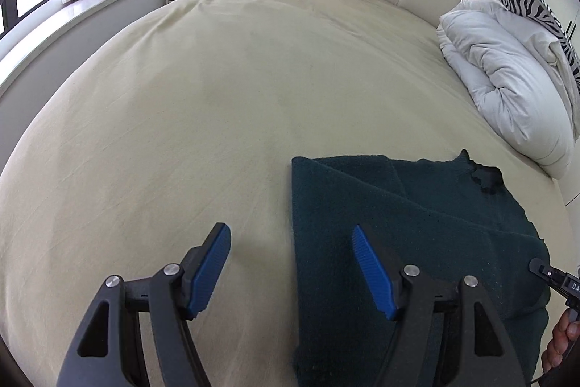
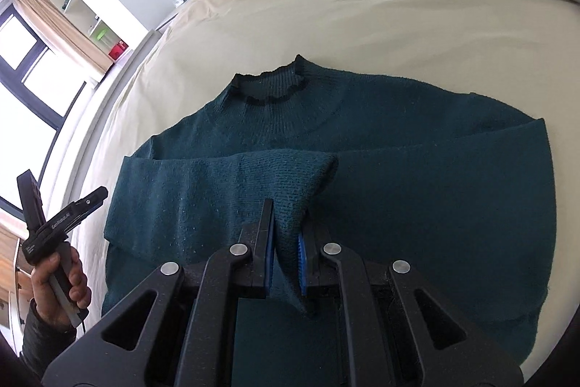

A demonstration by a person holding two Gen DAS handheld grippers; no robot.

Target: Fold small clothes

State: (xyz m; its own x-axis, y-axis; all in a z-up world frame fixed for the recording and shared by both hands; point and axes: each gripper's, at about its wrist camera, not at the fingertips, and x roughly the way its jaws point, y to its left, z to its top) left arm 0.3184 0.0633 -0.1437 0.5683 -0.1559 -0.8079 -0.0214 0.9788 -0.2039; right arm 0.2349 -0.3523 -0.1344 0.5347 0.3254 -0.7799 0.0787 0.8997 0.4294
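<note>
Right hand-held gripper (image 2: pixel 286 256) pinches the green sweater's (image 2: pixel 398 169) folded-over sleeve (image 2: pixel 232 184).

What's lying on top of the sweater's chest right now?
Both sleeves are folded across the dark green sweater. The right tongs pinch the cuff of one. The chest under the sleeves is covered, and so is the bed sheet beneath the sweater.
</note>
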